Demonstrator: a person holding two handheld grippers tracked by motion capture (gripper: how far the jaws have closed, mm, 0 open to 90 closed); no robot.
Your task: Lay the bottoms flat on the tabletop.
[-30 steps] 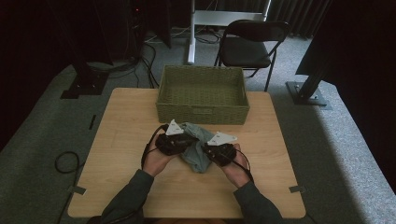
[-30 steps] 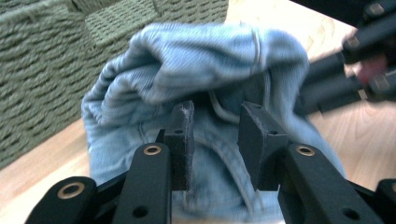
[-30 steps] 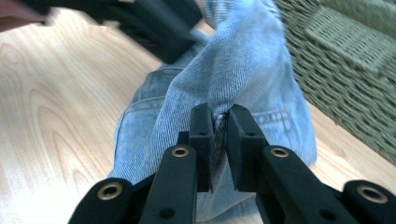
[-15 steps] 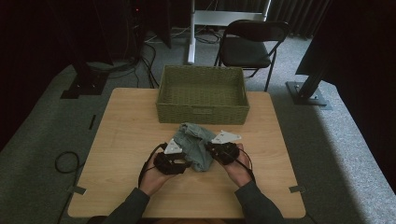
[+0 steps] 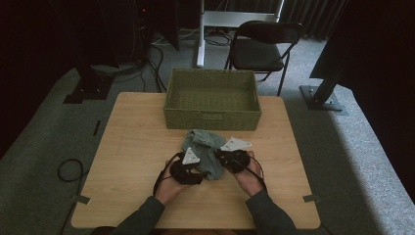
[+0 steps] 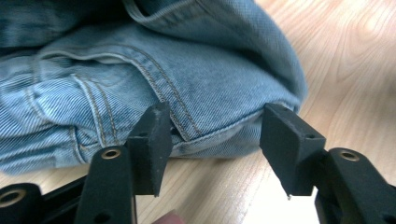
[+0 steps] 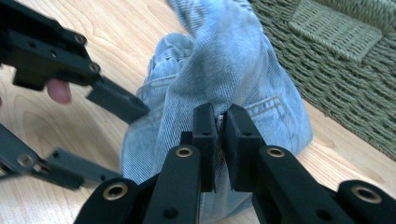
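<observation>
Denim jeans (image 5: 204,152) lie bunched on the table (image 5: 127,147), just before the one woven basket (image 5: 211,100), which holds nothing and sits at the far edge. From above, two grippers flank the jeans: the left gripper (image 5: 192,166) and the right gripper (image 5: 226,157).

Left gripper view: the left gripper (image 6: 212,140) has just been opening; its jaws stand apart, a hem of the jeans (image 6: 140,79) between them, unpressed.

Right gripper view: the right gripper (image 7: 219,122) pinches a fold of the jeans (image 7: 224,70), beside the basket (image 7: 336,60), with the left gripper (image 7: 100,126) beyond.

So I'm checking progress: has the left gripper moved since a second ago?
Yes. The left gripper has come back toward the person, away from the wicker basket.
</observation>
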